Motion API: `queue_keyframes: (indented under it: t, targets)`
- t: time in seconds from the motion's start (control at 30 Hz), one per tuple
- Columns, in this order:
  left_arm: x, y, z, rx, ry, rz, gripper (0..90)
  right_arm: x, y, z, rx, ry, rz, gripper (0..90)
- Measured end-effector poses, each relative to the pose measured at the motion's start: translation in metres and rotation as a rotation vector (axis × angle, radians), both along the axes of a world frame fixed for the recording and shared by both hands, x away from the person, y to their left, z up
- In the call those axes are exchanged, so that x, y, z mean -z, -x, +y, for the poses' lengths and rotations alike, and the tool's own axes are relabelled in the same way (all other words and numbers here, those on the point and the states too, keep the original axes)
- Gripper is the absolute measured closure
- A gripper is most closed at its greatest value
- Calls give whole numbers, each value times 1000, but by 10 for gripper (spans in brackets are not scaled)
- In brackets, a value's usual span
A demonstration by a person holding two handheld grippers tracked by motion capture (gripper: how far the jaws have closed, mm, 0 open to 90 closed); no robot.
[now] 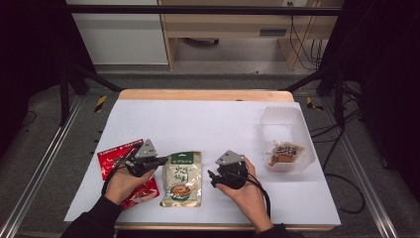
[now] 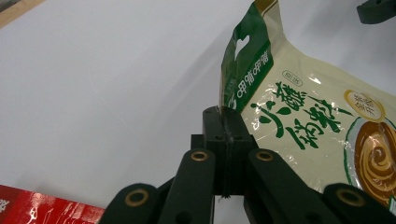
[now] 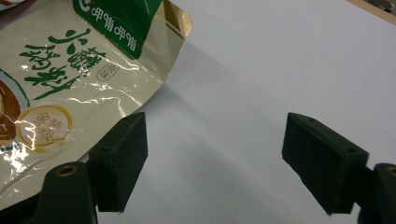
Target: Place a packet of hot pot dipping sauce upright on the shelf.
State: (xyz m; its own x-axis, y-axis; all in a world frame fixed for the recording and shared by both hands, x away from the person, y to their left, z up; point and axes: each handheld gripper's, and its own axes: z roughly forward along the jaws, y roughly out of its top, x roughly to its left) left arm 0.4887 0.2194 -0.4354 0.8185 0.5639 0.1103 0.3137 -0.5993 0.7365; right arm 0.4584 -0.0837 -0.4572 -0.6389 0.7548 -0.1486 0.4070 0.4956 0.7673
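High view: a green-and-cream seasoning pouch (image 1: 182, 179) lies flat on the white tabletop (image 1: 218, 124) between the hands. The left tool (image 1: 161, 161) meets its upper left corner; the right tool (image 1: 212, 176) sits just beside its right edge. A red packet (image 1: 110, 157) lies under the left hand, and a clear plastic tub (image 1: 287, 119) holds another sachet (image 1: 286, 152).

Left gripper view: the left tool (image 2: 225, 122) is clamped on the pouch (image 2: 299, 121) at its green top seal, lifting that corner. The foil looks light, floppy and slick, so the stiffer seal is probably the best hold.

Right gripper view: the right tool (image 3: 215, 154) stands wide apart, holding nothing, beside the pouch (image 3: 79, 88), which is cut off at the frame edge.
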Motion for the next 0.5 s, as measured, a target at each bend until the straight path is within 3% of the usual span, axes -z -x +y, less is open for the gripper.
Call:
queue_keyframes:
  t: [0.5]
  targets:
    - [-22,6,1,21,40,-52,900,-1,0,1,-12,3,0,231]
